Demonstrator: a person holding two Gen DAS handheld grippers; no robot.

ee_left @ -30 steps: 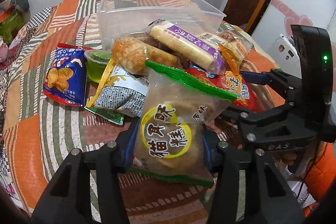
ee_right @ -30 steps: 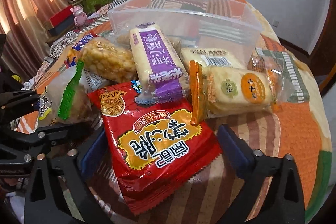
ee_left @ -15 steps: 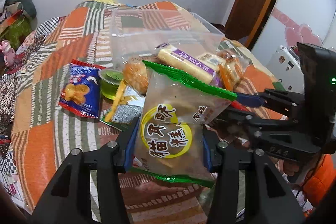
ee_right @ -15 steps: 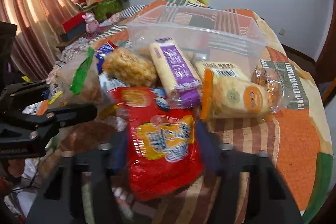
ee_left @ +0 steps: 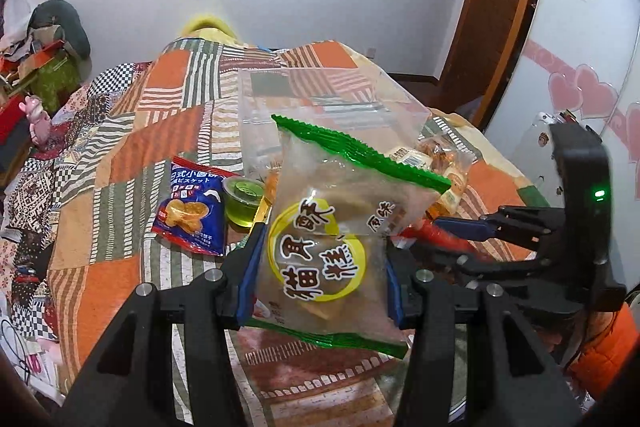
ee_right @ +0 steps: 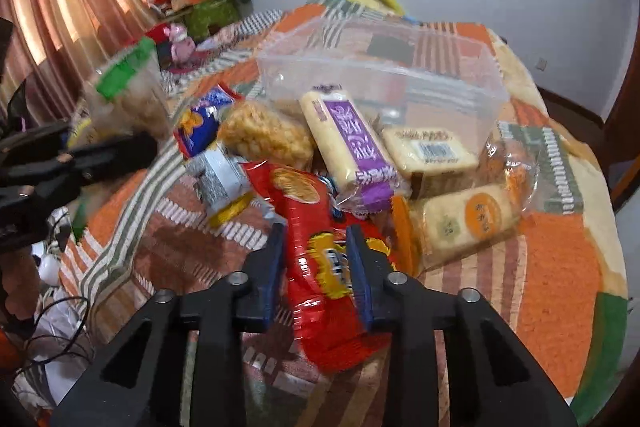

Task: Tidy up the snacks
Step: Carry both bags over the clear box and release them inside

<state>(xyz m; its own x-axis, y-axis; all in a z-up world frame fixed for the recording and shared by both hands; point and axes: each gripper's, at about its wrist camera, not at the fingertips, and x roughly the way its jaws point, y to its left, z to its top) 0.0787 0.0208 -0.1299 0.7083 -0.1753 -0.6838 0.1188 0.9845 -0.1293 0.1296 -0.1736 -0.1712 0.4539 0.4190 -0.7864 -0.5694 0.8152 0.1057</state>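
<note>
Your left tongs [ee_left: 320,267] pinch a clear packet with green edges [ee_left: 336,235], blue pads pressed to both its sides, and it hangs in the air above the patchwork quilt [ee_left: 132,155]. Your right tongs [ee_right: 316,267] have just been opening a little after a hard squeeze, yet the pads sit tight against a red packet [ee_right: 320,259] that stands crumpled between them, its far end lying on the pile.

Just beyond the red packet lie a purple-labelled bar [ee_right: 348,143], a bag of yellow puffs [ee_right: 268,135] to its left, and two pale biscuit packs [ee_right: 432,151] [ee_right: 468,223] to its right. A silver and yellow packet [ee_right: 224,187] lies left of the red one.

Farther off stands a clear plastic tub [ee_right: 384,67], open at the top. Left of the pile, a blue biscuit packet [ee_left: 192,207] lies flat on the quilt with a small green jelly cup [ee_left: 242,201] touching its right edge.
</note>
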